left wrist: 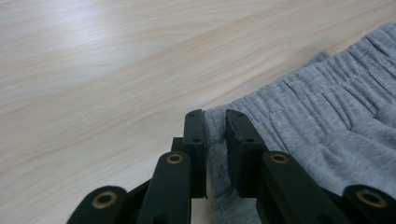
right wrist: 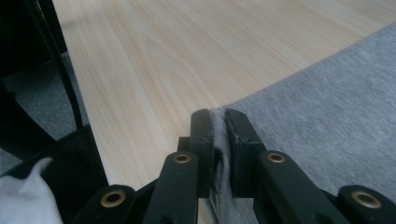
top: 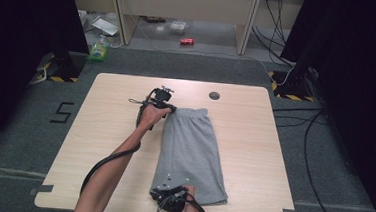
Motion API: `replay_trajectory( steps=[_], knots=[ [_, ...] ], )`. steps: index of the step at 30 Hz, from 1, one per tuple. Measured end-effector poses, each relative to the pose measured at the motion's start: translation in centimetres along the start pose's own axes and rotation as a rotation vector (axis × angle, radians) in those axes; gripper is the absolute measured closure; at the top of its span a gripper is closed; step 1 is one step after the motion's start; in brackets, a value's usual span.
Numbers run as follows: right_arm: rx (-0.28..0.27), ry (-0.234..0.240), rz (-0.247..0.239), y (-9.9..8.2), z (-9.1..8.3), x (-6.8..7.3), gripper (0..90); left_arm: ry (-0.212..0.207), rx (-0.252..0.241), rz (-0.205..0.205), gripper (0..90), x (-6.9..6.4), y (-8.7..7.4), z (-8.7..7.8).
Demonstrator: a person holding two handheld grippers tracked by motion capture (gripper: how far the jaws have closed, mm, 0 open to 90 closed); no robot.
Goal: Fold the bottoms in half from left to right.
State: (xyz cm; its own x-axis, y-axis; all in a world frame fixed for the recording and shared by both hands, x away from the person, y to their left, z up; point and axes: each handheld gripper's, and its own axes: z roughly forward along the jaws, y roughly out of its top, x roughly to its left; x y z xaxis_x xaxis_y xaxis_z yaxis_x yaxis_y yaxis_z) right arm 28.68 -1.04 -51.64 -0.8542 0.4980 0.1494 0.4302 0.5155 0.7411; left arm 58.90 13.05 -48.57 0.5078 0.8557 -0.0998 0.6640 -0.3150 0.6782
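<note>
Gray shorts (top: 191,154) lie flat and folded lengthwise on the light wood table (top: 113,146), slightly right of center, elastic waistband toward 12 o'clock and leg hems toward 6 o'clock near the front edge.

Left gripper (top: 168,108) sits at the waistband's 9 o'clock corner, held by the left hand (top: 150,116), forearm running in from 7 o'clock with the cable looping beside it. In the left gripper view the left gripper (left wrist: 215,116) has its jaws nearly closed, with the gathered waistband corner of the shorts (left wrist: 327,116) pinched between them; a narrow strip of fabric shows in the gap. Bare table (left wrist: 93,70) takes up everything from 9 to 12 o'clock.

Right gripper (top: 162,190) is at the hem's 7 o'clock corner, right hand (top: 184,211) coming in from the bottom edge. In the right gripper view the right gripper (right wrist: 215,116) is clamped tight on the shorts' edge; a thin fold of gray cloth (right wrist: 327,116) is squeezed between the jaws, which are almost touching. Table (right wrist: 163,46) runs off toward 11 o'clock, its edge and dark floor at 9 o'clock.

Off the table: round gray grommet (top: 215,95) in the tabletop at 12 o'clock, red can (top: 186,41) on the floor beyond, green-capped bottle (top: 98,49) at 10 o'clock.
</note>
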Motion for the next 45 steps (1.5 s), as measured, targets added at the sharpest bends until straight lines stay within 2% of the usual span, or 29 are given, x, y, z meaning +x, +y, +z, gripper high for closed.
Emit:
replay_trajectory(
  steps=[4,9,11,14,16,17,20,24,28,32,33,36,38,40,42,45],
  knots=[
    [0.001,0.023,-0.008,1.0,1.3,0.4,82.2,0.017,-0.002,-0.013,78.4,1.7,-0.6,-0.7],
    [-0.002,0.032,0.006,1.5,2.1,0.7,81.4,0.029,-0.004,-0.029,78.2,2.9,-1.0,-1.2],
    [0.002,0.04,0.019,1.7,2.2,0.7,76.6,0.027,-0.007,-0.034,78.0,3.0,-1.1,-1.2],
    [0.006,0.041,0.026,1.8,2.1,1.0,61.8,0.035,-0.005,-0.029,77.3,2.8,-1.0,-1.1],
    [0.009,0.046,0.026,2.0,1.9,0.9,57.6,0.036,-0.005,-0.029,76.6,2.7,-0.9,-1.1],
    [-0.002,0.044,0.018,2.1,1.7,0.7,56.2,0.034,-0.007,-0.033,76.2,2.8,-1.0,-1.1],
    [-0.035,0.04,0.039,2.8,0.7,0.1,52.9,0.026,-0.013,-0.048,74.4,3.0,-1.1,-1.0],
    [-0.088,0.006,0.05,3.7,-1.4,-1.3,51.5,0.025,-0.019,-0.056,73.6,3.1,-1.1,-1.0],
    [-0.114,-0.089,0.049,4.3,-3.5,-3.7,51.2,0.029,-0.024,-0.062,73.0,3.0,-1.1,-1.0],
    [-0.101,-0.203,0.041,4.3,-5.4,-6.6,53.0,0.032,-0.026,-0.067,73.0,3.0,-0.9,-0.9],
    [-0.101,-0.216,0.046,4.2,-5.7,-7.1,53.0,0.033,-0.027,-0.067,73.0,3.0,-0.9,-0.9],
    [-0.08,-0.231,0.097,3.2,-6.4,-9.3,52.8,0.035,-0.031,-0.068,73.1,3.0,-0.9,-0.9],
    [-0.06,-0.224,0.124,2.3,-6.5,-10.3,52.7,0.033,-0.032,-0.072,73.0,3.0,-0.9,-0.9],
    [-0.039,-0.218,0.136,1.3,-6.7,-10.9,52.7,0.032,-0.034,-0.076,73.0,3.1,-1.0,-0.9],
    [-0.013,-0.199,0.16,0.3,-6.9,-11.0,52.0,0.03,-0.035,-0.079,72.9,3.1,-1.0,-0.8],
    [0.014,-0.189,0.169,-1.0,-7.2,-11.1,51.9,0.03,-0.039,-0.088,72.3,3.1,-1.0,-0.7]
  ],
)
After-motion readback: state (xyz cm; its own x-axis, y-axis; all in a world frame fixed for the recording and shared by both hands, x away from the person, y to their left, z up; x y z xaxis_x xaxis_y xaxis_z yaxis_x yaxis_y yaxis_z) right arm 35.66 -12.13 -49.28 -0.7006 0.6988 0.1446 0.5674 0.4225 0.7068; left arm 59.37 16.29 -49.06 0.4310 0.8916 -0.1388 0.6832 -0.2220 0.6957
